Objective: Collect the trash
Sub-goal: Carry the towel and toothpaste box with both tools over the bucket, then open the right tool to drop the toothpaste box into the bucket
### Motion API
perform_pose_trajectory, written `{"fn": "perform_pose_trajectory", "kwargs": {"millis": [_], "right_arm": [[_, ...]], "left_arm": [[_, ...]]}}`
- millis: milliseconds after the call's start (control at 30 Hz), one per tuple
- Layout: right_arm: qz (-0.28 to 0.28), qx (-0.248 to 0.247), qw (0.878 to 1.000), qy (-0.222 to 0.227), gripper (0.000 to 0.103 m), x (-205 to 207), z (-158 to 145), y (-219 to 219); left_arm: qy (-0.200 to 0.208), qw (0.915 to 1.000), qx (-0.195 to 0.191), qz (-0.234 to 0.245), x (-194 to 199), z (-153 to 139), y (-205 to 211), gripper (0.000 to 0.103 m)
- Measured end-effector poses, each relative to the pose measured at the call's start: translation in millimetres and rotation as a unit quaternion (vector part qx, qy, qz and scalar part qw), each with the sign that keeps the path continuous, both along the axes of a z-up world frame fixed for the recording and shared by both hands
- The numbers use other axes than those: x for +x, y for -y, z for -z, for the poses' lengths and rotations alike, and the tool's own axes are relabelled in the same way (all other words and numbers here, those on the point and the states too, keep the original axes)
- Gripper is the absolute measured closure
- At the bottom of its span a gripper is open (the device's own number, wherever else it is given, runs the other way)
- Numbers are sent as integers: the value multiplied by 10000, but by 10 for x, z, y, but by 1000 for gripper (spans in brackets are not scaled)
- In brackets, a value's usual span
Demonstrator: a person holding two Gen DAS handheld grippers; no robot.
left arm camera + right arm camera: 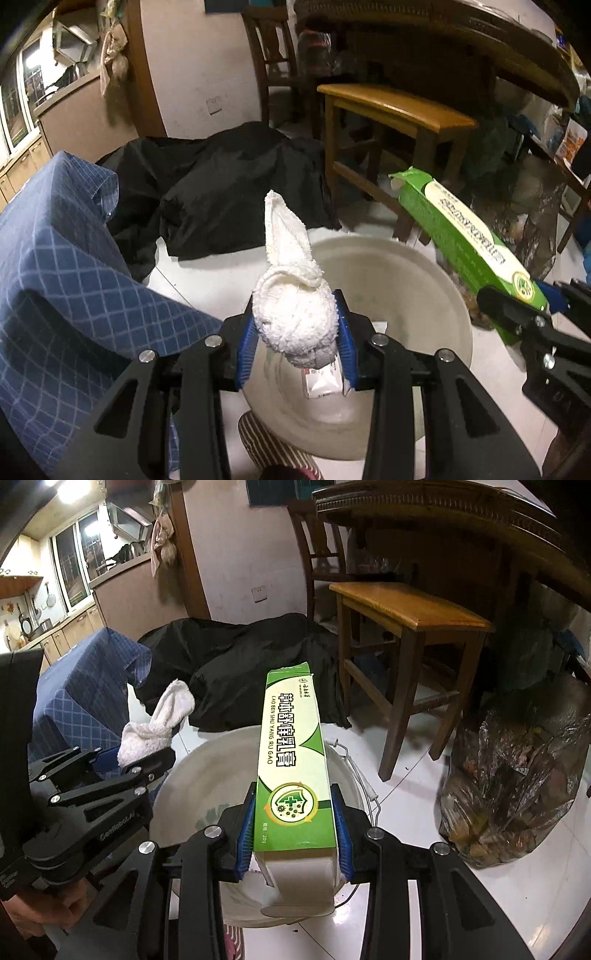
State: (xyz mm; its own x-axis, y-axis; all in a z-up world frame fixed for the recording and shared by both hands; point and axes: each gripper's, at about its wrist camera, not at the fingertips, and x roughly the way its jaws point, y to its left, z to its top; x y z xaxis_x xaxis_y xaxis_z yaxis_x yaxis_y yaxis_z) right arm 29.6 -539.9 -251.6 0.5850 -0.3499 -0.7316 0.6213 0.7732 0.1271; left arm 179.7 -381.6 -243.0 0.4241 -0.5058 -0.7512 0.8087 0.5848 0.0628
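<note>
My left gripper (295,332) is shut on a white balled-up sock (291,314) and holds it above a white bucket (424,295). A small white packet (323,382) lies inside the bucket. My right gripper (295,827) is shut on a long green and white carton (293,760), held over the bucket's rim (177,775). The carton also shows at the right of the left wrist view (469,236). The left gripper with the sock (155,727) shows at the left of the right wrist view.
A black cloth (221,184) lies on the floor beyond the bucket. A blue checked cloth (62,266) covers something at left. A wooden stool (406,635) stands at right, a full clear trash bag (509,782) beside it. The floor is white tile.
</note>
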Motion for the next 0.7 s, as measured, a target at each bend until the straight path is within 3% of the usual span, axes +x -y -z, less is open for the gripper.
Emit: {"fn": "perform_pose_trajectory", "kwargs": {"millis": [200, 433, 700], "right_arm": [[-58, 85, 9999, -114, 66, 29, 119, 2], [-54, 168, 9997, -160, 66, 53, 183, -14], [-76, 292, 9993, -221, 66, 73, 229, -20]], "left_arm": [[-298, 9992, 254, 89, 22, 111, 25, 67], [-255, 9981, 488, 273, -67, 184, 89, 67], [-417, 9980, 464, 97, 29, 189, 60, 67]]}}
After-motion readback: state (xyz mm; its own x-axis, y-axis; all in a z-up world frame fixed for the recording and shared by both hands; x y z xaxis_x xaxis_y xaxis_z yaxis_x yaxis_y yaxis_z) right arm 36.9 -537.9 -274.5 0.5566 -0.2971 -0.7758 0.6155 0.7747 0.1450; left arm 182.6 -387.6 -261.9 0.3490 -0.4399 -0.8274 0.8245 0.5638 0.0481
